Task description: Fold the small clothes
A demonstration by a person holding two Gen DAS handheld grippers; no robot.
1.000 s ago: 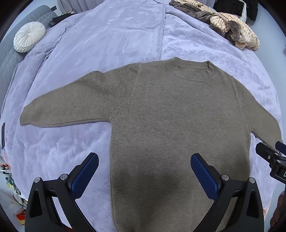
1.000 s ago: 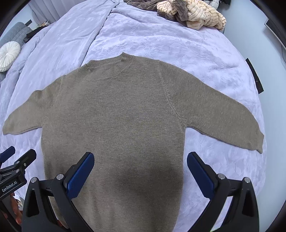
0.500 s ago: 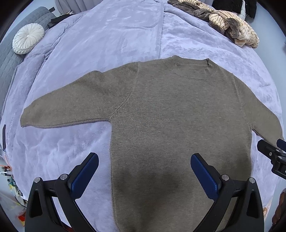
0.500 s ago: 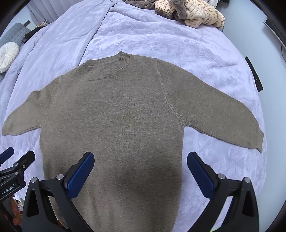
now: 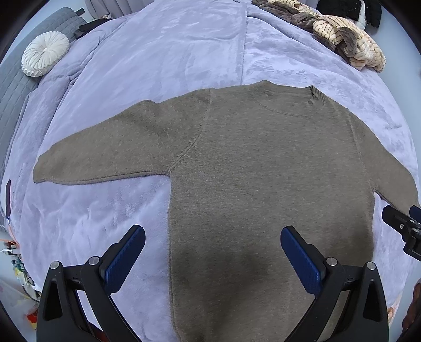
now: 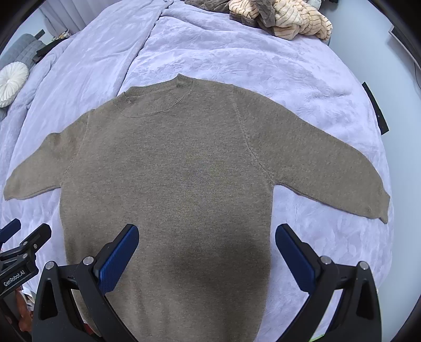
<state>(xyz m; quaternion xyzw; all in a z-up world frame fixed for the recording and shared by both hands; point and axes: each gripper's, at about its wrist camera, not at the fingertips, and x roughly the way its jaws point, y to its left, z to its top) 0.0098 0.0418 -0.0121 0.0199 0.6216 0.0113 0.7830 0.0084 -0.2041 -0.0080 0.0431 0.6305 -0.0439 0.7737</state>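
A brown knit sweater (image 5: 257,168) (image 6: 171,168) lies flat on a lilac bedspread (image 5: 163,52), sleeves spread out to both sides and neck pointing away. My left gripper (image 5: 212,238) hovers open above the lower left part of the body, its blue pads wide apart and holding nothing. My right gripper (image 6: 206,235) hovers open above the lower right part, also empty. The right gripper's tip shows at the right edge of the left wrist view, and the left gripper's tip shows at the left edge of the right wrist view.
A pile of striped cream and brown clothes (image 5: 347,44) (image 6: 284,15) sits at the bed's far right. A round white cushion (image 5: 44,52) (image 6: 11,83) rests at the far left against a grey headboard (image 5: 13,86). Bare lilac bedspread (image 6: 236,52) lies beyond the sweater.
Both grippers have drifted slightly forward over the sweater, which sits a little lower in both views. The sweater itself has not moved, and both grippers stay open.
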